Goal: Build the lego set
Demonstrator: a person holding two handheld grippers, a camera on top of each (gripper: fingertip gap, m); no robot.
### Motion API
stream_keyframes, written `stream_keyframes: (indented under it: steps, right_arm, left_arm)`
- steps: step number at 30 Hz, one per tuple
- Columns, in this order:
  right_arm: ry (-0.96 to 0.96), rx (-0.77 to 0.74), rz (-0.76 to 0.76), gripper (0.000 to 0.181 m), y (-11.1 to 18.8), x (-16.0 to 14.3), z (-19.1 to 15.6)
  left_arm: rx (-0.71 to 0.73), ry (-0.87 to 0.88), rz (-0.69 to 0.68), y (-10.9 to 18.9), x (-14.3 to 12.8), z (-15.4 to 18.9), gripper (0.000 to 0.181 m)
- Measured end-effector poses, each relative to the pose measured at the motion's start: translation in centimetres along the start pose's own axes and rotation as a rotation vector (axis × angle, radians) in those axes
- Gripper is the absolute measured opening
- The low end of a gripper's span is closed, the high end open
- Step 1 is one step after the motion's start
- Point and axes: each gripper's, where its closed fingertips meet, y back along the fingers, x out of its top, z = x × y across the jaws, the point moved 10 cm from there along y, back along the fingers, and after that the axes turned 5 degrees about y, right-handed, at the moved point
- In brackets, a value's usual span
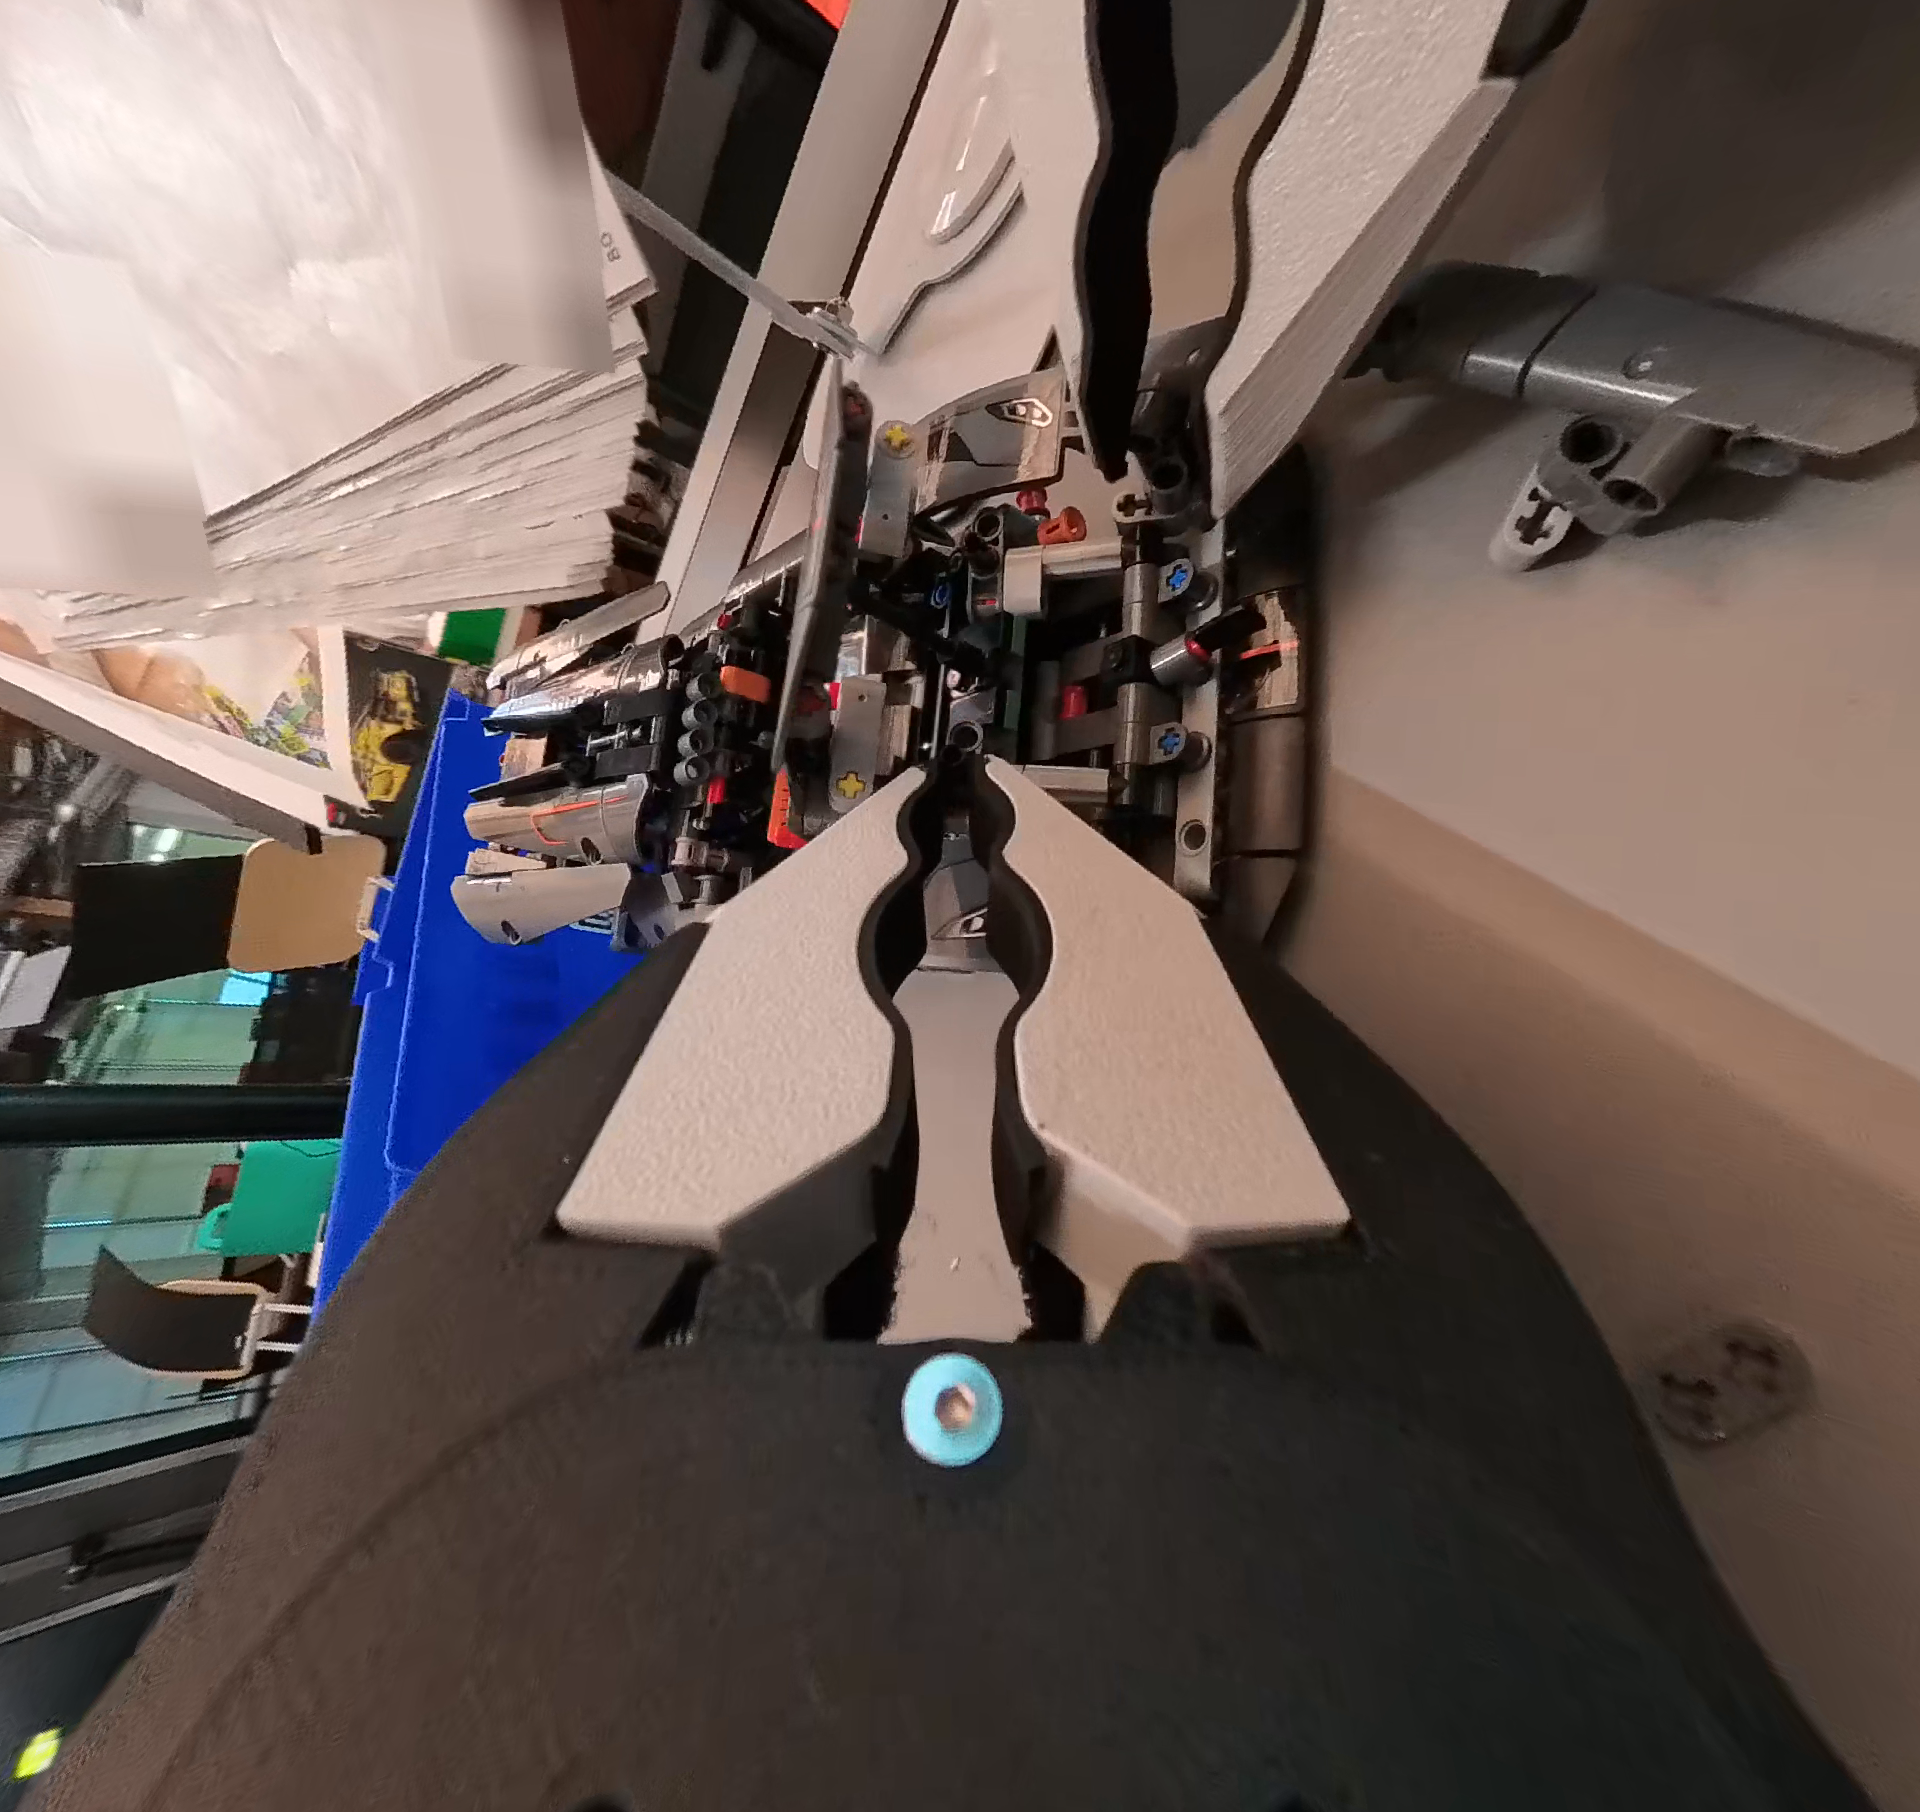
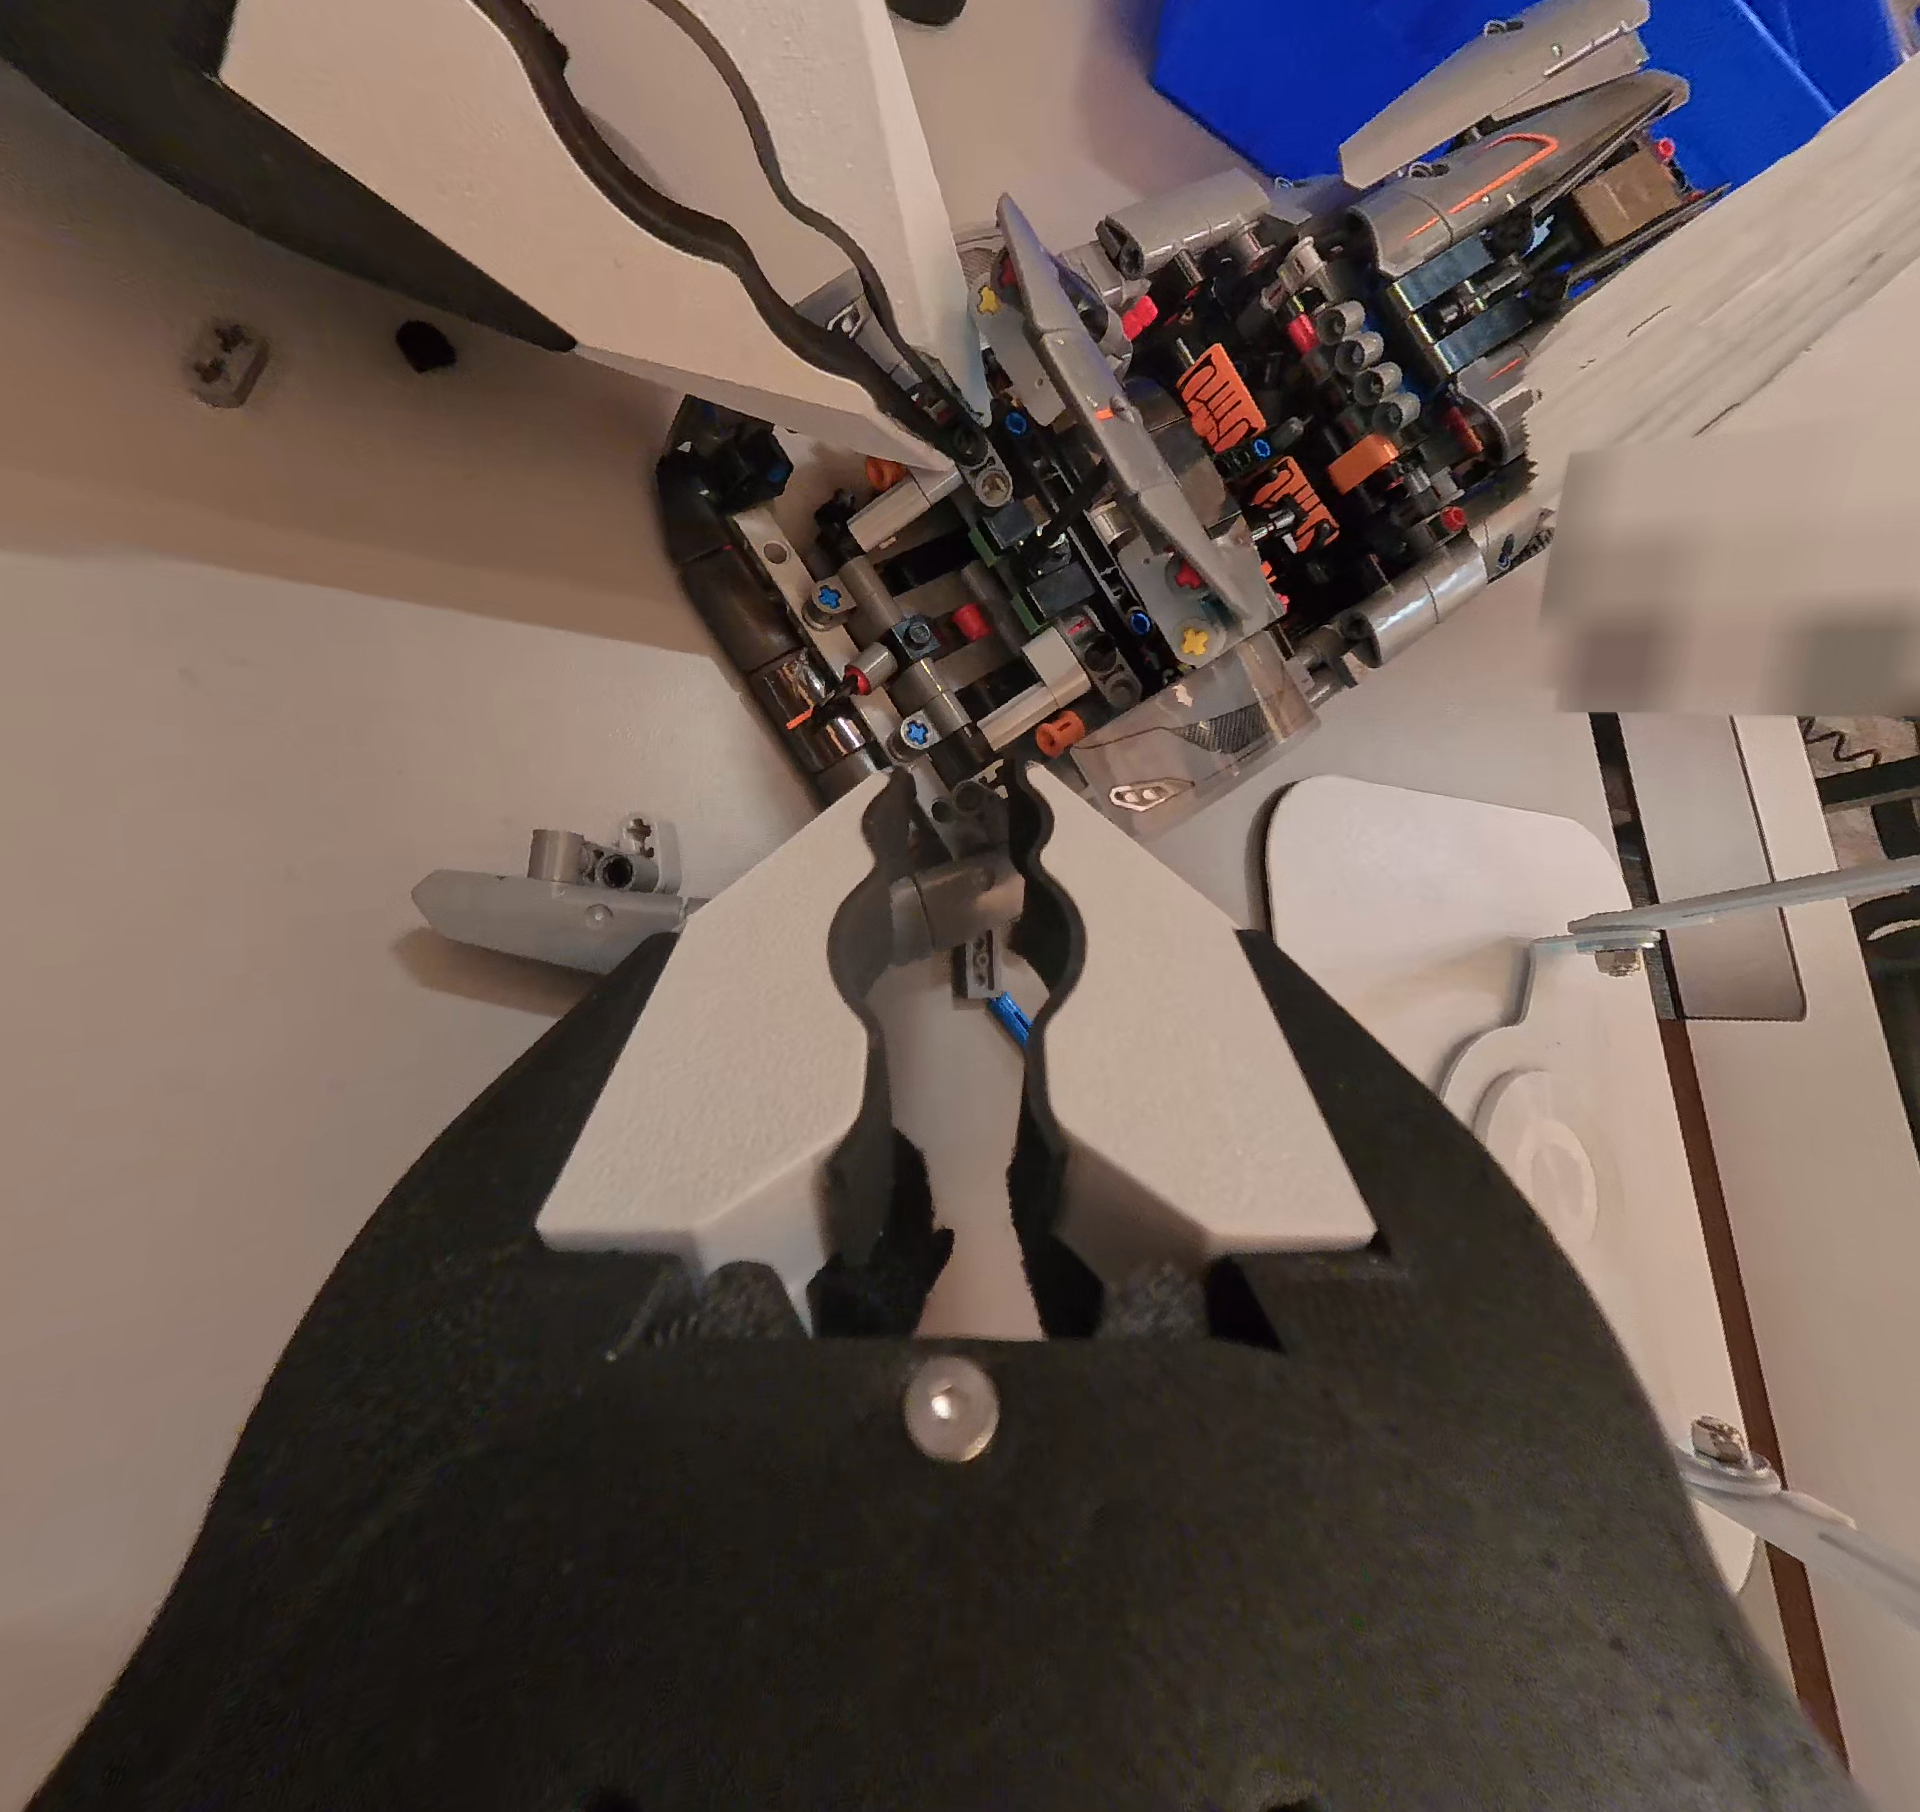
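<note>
Both grippers meet at a half-built grey Lego Technic car (image 2: 1122,515) that lies on the pale counter (image 2: 260,723), its open chassis full of black beams, orange parts and blue and yellow pins. The right gripper (image 2: 961,786) has its fingers (image 2: 1143,983) drawn close together, clamped on a small grey connector piece (image 2: 951,900) with a blue pin showing below it, and the tips touch the near edge of the car. The left gripper (image 1: 956,775) comes at the car from the opposite side; its fingers (image 1: 790,983) are nearly together with the tips pressed against a black beam end on the chassis, though I cannot tell whether they actually pinch it. In the left wrist view the right gripper reaches down from above, straight ahead of the left fingers. A loose grey panel assembly (image 2: 561,895) with pin holes rests on the counter just to the left of the right fingers, apart from the car. Beyond the car, ahead and to the right of the right fingers, stands a blue bin (image 2: 1403,27). A thick instruction booklet (image 1: 416,474) lies open up and to the left of the left fingers. A small grey brick (image 2: 223,365) sits alone on the counter, far left of the right fingers.
</note>
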Motion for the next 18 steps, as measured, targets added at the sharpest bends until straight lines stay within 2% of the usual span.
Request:
stream_keyframes:
  steps: [10, 18]
  right_arm:
    - [0.031, 0.000, -0.023, 0.010, -0.3, -0.2, -0.3]
    - [0.012, 0.009, -0.021, 0.009, -0.2, -0.5, 0.0]
  left_arm:
    - [-0.036, -0.116, 0.101, 1.6, 0.7, 0.9, 0.001]
    - [-0.126, -0.190, 0.185, 2.8, 1.4, 2.4, 0.000]
